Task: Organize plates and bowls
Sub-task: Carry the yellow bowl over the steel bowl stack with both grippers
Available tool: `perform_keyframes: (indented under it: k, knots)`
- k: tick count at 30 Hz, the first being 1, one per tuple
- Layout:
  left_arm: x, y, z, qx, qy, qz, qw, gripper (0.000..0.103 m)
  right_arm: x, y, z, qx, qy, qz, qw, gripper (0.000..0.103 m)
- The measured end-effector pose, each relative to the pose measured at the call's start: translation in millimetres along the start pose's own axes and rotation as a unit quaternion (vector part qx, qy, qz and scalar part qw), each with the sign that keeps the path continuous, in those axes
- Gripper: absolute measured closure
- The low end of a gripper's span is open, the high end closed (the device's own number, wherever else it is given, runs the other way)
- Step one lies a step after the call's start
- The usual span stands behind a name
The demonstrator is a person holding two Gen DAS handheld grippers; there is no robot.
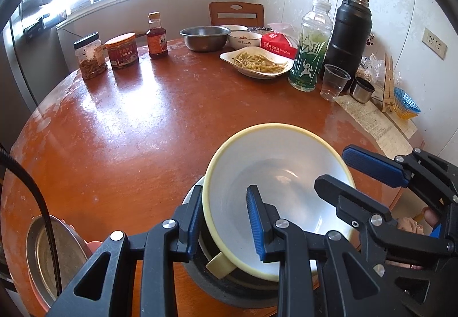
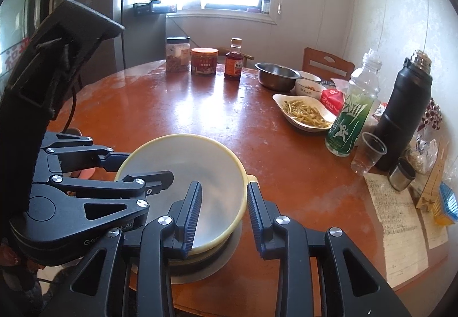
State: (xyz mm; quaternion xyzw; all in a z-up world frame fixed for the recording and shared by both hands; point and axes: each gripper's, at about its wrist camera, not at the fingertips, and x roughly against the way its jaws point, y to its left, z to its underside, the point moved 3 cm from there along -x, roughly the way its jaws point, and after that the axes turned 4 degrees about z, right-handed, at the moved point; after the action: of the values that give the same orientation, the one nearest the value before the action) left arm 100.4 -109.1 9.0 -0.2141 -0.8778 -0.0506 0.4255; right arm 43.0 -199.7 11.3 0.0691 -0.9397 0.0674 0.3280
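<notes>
In the left wrist view, the left tool (image 1: 224,224) is closed on the near rim of the cream-rimmed bowl (image 1: 274,174): one pad is inside, the other outside. This bowl sits tilted in a grey bowl (image 1: 229,288) at the near edge of the table (image 1: 128,122). The right tool (image 1: 352,174) has one finger inside the bowl and one outside.

In the right wrist view, the right tool (image 2: 223,217) pinches the right rim of the same bowl (image 2: 183,168) in the same way. I think that if one tool lets go early or pulls differently, the tilted bowl may slip or drag the grey bowl (image 2: 211,262) off the table edge.
</notes>
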Motion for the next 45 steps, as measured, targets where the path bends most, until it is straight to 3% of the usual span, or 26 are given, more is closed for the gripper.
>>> perform_keyframes:
  k: [23, 33, 45]
  knots:
    - [40, 6, -3, 0.003, -0.045, -0.062, 0.997, 0.055, 16, -10, -8, -0.052, -0.02, -0.02, 0.998, 0.045]
    - [57, 5, -4, 0.007, -0.062, -0.077, 0.9951, 0.05, 23, -14, -9, -0.061, -0.028, -0.022, 0.998, 0.041]
    - [61, 8, 8, 0.02, -0.051, -0.086, 0.9948, 0.043, 26, -25, -2, -0.074, -0.025, -0.012, 0.997, 0.032]
